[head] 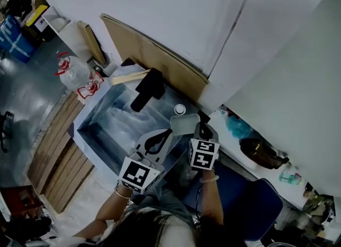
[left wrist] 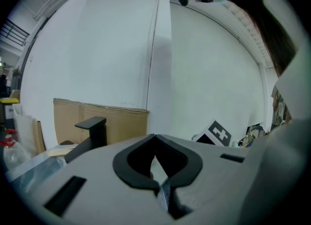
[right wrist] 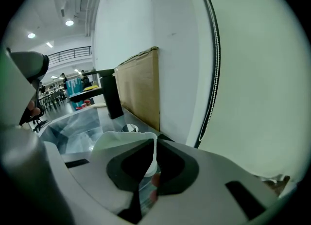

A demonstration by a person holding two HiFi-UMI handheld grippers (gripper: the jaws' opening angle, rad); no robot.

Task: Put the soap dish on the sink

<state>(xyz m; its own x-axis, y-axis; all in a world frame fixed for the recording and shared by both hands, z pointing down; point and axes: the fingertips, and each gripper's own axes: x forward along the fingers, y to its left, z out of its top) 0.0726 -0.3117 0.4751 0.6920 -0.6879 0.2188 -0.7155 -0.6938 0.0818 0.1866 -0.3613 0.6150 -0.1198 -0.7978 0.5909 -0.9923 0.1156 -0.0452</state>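
**Head view.** Hair [head: 144, 230] and two forearms fill the bottom edge. Above them stand the marker cubes of both tongs. The right gripper [head: 197, 127] is clamped on the pale soap dish [head: 184, 124], which hangs over the sink's [head: 90, 134] back corner. A small round cap [head: 180, 109] lies just beside the dish, and the black faucet [head: 148, 88] rises further along the back edge. The left gripper [head: 162, 136] sits over the basin close by and carries nothing. A cardboard sheet [head: 160, 62] leans on the wall behind.

**Left gripper view.** The left gripper [left wrist: 154, 135] has its jaws together with nothing between them. The faucet [left wrist: 92, 131] and the cardboard [left wrist: 116, 119] lie ahead, and the other tong's marker cube [left wrist: 217, 133] shows to the right.

**Right gripper view.** The right gripper [right wrist: 154, 144] pinches one thin wall of the soap dish [right wrist: 119, 141], so the dish juts out to the jaws' left. Beyond it lie the cap [right wrist: 129, 128], the basin [right wrist: 73, 124] and the faucet [right wrist: 111, 97].

**Step in hand (judgement).** The dish is being carried to its resting place and is not yet set down. The flat rim near the cap looks like the likely seat. To do this well:

- Level the dish before lowering it, because an edge grip lets it tip.
- Keep it clear of the cap and of the basin's inner slope.
- Let its base bear fully on the rim before parting the jaws.
- Draw the tong back along its own line, so the wall is not dragged.
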